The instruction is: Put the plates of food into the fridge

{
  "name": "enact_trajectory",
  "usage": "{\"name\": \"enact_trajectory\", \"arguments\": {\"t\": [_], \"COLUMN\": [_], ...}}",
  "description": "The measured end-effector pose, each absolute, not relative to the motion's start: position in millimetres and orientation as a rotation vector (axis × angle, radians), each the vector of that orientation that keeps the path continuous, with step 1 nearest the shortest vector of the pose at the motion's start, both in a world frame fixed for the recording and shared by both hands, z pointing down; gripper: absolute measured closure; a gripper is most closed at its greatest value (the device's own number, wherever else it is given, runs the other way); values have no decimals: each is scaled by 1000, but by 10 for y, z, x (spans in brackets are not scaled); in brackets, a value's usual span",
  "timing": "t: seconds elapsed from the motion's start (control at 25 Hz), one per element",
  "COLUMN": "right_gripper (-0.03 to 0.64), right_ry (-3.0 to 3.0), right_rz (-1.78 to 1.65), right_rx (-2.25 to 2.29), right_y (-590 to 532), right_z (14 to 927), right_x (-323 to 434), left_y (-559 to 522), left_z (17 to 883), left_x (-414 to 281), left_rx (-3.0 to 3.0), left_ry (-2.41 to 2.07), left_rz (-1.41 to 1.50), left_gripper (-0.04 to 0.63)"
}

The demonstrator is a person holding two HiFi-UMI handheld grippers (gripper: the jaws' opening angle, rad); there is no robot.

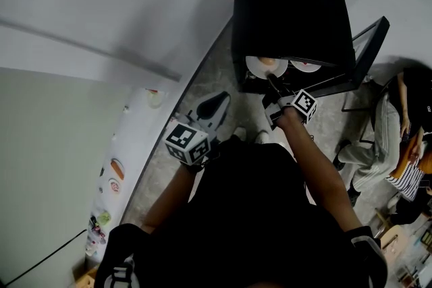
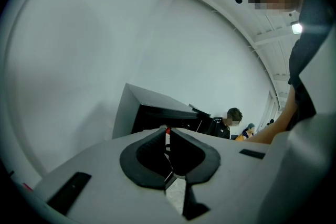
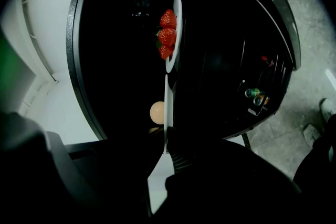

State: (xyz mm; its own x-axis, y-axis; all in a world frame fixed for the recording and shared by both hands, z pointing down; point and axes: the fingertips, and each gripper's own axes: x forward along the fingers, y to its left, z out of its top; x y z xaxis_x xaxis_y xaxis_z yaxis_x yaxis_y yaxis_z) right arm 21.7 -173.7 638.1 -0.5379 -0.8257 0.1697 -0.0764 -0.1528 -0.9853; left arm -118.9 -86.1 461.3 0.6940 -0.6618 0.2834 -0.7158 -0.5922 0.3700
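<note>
The black fridge (image 1: 290,7) stands open, its door (image 1: 368,50) swung out to the right. On a shelf inside lie two white plates. The left plate (image 1: 263,67) carries a round pale bun (image 3: 157,112); my right gripper (image 1: 271,83) is shut on its near rim. In the right gripper view this plate (image 3: 167,99) runs edge-on out from between the jaws of the right gripper (image 3: 167,138). Beyond it sits the second plate (image 3: 177,29) with red strawberries (image 3: 166,34). My left gripper (image 1: 221,101) hangs back near my body, shut and holding nothing; its view has the left gripper (image 2: 168,130) aimed at the fridge.
Small bottles (image 3: 255,96) stand in the door rack. A white counter (image 1: 128,145) with small food items runs along the left wall. A seated person (image 1: 391,125) is close to the door on the right. The floor (image 1: 223,74) is grey stone.
</note>
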Motion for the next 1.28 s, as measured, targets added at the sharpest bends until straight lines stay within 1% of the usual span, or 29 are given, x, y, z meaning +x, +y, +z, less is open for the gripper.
{"name": "enact_trajectory", "arguments": {"t": [0.64, 1.28], "right_gripper": [583, 581], "right_ry": [1460, 1404], "right_rz": [-1773, -1760], "right_rx": [-1060, -1171], "right_y": [-2031, -2232], "right_z": [6495, 6559], "right_x": [210, 373], "left_y": [-878, -786], "left_z": [4634, 4663], "left_x": [-1192, -1170], "left_rx": [2425, 2429], "left_ry": [-1086, -1096], "left_rz": [174, 207], "left_gripper": [571, 571]}}
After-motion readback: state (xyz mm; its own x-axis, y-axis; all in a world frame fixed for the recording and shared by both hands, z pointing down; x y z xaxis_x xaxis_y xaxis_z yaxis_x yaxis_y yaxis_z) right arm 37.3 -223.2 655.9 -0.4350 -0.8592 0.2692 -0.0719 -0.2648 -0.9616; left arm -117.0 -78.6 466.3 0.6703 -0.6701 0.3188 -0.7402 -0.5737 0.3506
